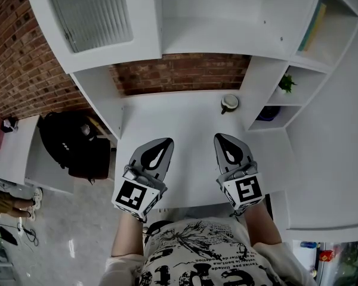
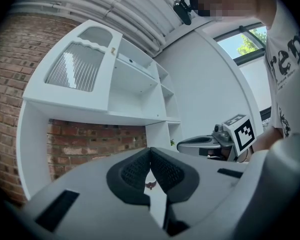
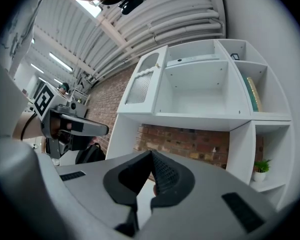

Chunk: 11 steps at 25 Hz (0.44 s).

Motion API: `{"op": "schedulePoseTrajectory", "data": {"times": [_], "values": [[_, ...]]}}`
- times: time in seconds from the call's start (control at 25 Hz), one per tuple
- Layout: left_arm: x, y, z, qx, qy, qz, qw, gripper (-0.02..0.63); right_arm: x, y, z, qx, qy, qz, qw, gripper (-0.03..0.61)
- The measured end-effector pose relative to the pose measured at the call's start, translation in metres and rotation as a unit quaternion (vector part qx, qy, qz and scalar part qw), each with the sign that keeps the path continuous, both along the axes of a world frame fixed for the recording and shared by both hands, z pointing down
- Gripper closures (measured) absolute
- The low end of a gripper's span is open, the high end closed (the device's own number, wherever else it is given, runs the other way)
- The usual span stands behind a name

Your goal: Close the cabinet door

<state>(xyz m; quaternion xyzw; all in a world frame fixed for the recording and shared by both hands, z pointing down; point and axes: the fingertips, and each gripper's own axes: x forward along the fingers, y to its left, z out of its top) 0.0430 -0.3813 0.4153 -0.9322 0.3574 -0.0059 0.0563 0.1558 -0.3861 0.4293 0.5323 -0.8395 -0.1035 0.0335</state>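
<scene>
Both grippers are held level and side by side above the near edge of the white desk [image 1: 179, 118], pointing at the hutch. This reads as a ready posture, with no contact made yet.

- The left gripper [image 1: 167, 140] has its jaws together, nothing between them.
- The right gripper [image 1: 218, 136] also has its jaws together and is empty. Closed tips probably suit a push better than a grasp.

The cabinet door [image 1: 92, 16], white with a ribbed pane, stands swung open ahead of and above the left gripper, well apart from it. The bare compartment [image 1: 212, 14] lies ahead of both grippers.

A cup [image 1: 230, 103] stands on the desk ahead of the right gripper. Shelves further right hold a small plant [image 1: 286, 83]. A brick wall [image 1: 179, 73] backs the desk. A black backpack [image 1: 71, 145] lies left of the left gripper.
</scene>
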Motion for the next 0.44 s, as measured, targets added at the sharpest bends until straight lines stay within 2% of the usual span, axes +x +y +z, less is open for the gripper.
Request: {"op": "schedulePoseTrajectory", "data": {"times": [0.2, 0.44], "values": [[0.011, -0.002, 0.003, -0.002, -0.007, 0.004, 1.0000, 0.600, 0.009, -0.003, 0.007, -0.005, -0.005, 0.004, 1.000, 0.566], [0.017, -0.005, 0.002, 0.002, 0.007, 0.008, 0.9999, 0.600, 0.015, -0.004, 0.010, -0.006, -0.007, 0.004, 1.000, 0.566]]}}
